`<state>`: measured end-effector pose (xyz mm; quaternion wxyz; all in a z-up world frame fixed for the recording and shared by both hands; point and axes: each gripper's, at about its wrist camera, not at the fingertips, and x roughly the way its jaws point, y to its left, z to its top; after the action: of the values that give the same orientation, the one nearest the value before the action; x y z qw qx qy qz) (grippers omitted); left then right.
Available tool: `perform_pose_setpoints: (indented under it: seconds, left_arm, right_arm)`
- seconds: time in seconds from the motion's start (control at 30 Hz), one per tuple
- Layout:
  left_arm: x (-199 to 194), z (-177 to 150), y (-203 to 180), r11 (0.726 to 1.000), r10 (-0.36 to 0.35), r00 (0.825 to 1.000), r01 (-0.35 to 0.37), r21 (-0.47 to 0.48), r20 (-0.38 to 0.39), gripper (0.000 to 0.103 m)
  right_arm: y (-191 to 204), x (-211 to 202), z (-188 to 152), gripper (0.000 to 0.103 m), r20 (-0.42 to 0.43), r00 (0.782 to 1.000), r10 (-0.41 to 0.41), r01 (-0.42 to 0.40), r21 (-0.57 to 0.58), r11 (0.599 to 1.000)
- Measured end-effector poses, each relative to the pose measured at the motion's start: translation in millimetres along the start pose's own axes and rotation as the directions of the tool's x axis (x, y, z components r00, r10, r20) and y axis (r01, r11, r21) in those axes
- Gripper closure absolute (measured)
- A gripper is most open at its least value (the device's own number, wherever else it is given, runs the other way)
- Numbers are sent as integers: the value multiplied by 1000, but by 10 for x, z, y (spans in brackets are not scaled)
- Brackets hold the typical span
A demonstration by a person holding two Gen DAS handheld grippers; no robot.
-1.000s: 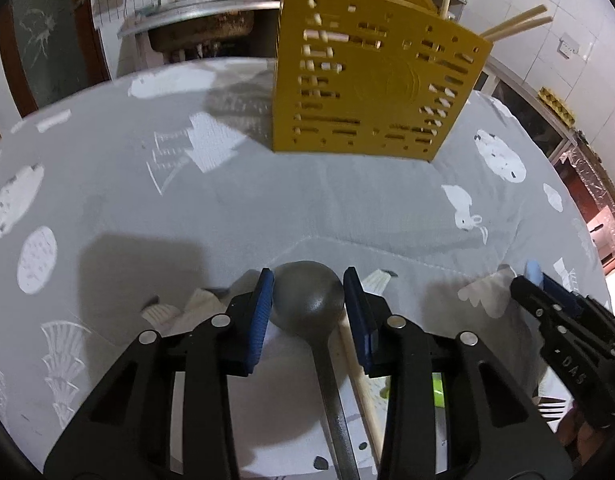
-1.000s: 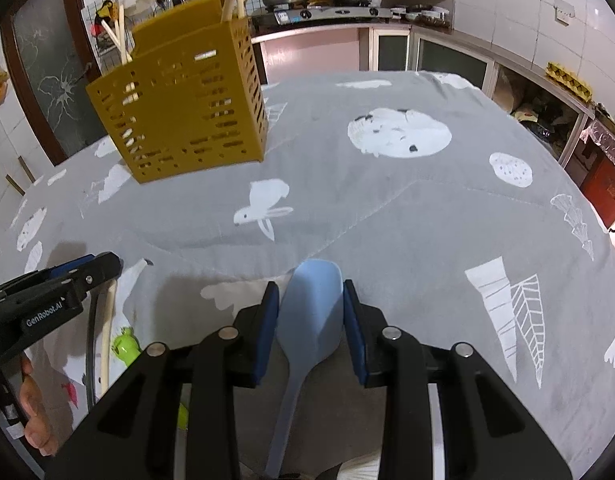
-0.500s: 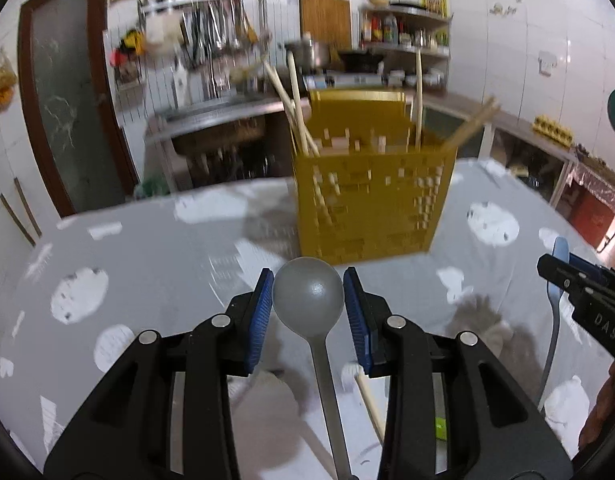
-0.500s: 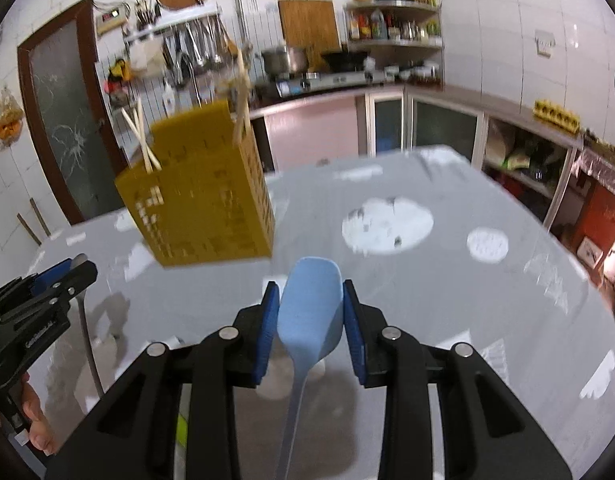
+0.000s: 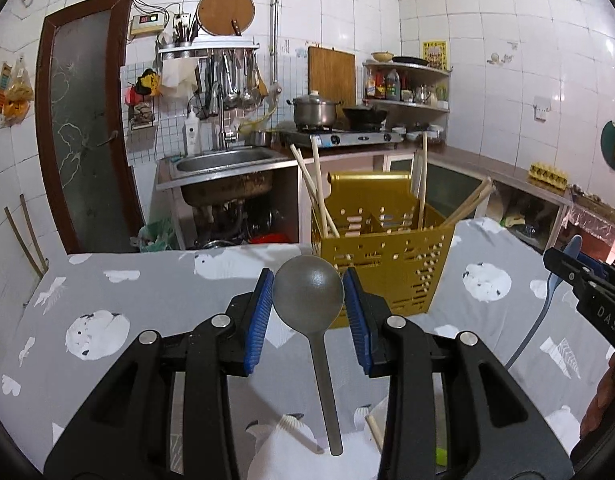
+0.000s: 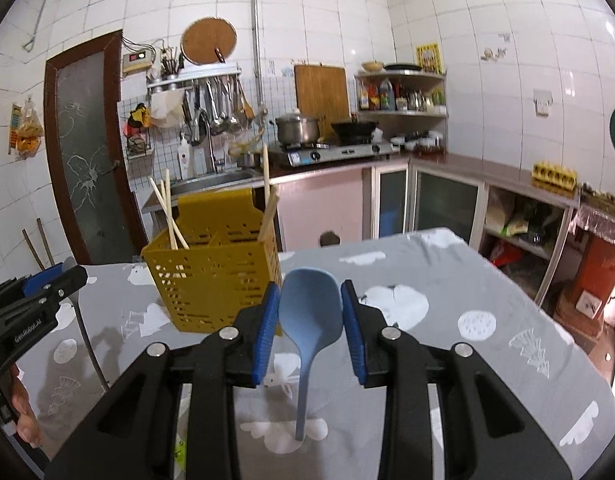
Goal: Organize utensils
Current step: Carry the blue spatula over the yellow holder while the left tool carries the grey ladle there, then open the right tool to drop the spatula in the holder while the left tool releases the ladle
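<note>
My left gripper [image 5: 307,300] is shut on a grey ladle [image 5: 308,298] and holds it by the bowl above the table, handle hanging down. My right gripper [image 6: 309,312] is shut on a light blue spoon [image 6: 310,312] held the same way. A yellow perforated utensil basket [image 5: 383,256] stands on the table ahead with several wooden chopsticks [image 5: 315,188] in it; it also shows in the right wrist view [image 6: 215,276]. Each gripper shows in the other's view: the right one [image 5: 587,280], the left one [image 6: 31,296].
The table has a grey patterned cloth [image 5: 127,300]. A loose chopstick [image 5: 373,432] and a small green thing [image 5: 440,456] lie on it below my left gripper. Behind are a sink [image 5: 223,160], a stove with a pot [image 5: 313,112] and cabinets [image 6: 447,200].
Both grippers have lifted and tilted up with their utensils off the table, so the views now look level across the kitchen. The basket looks farther and lower.
</note>
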<state>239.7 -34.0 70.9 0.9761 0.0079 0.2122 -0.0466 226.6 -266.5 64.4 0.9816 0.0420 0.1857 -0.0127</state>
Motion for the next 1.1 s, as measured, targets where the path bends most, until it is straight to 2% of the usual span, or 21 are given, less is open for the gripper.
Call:
perform_pose_setpoints:
  seconds: [0.23,0.4,0.6,0.7,0.87,1.1]
  left_arm:
    - [-129,226,-1,999,-29,998,30,-15,64,68]
    - [-192,582,-1,998,-57,992,60,-29,111,68]
    - [-206,1124,-18,1000,-6,977,8,-10,213,68]
    - [-116,1337,-32,1000,15,969,-14,-5,246,68]
    - [187,1515,-9,999,20,960,-12,-33,281,68]
    - [733,1545,2,996,0,965,23,-86,263,68]
  right_arm:
    - [140,-136,228,71,63,998,29,-27,-41,999]
    - [266,-214,518,71,94,993,74,-68,-61,996]
    - [444,-207,1014,71,154,983,102,-92,-74,993]
    - [533,-154,1249,71,185,978,99,-84,-85,993]
    - [606,108,1548,71,188,977,104,-93,-63,994]
    - [675,674,1530,71,176,983,58,-47,-64,997]
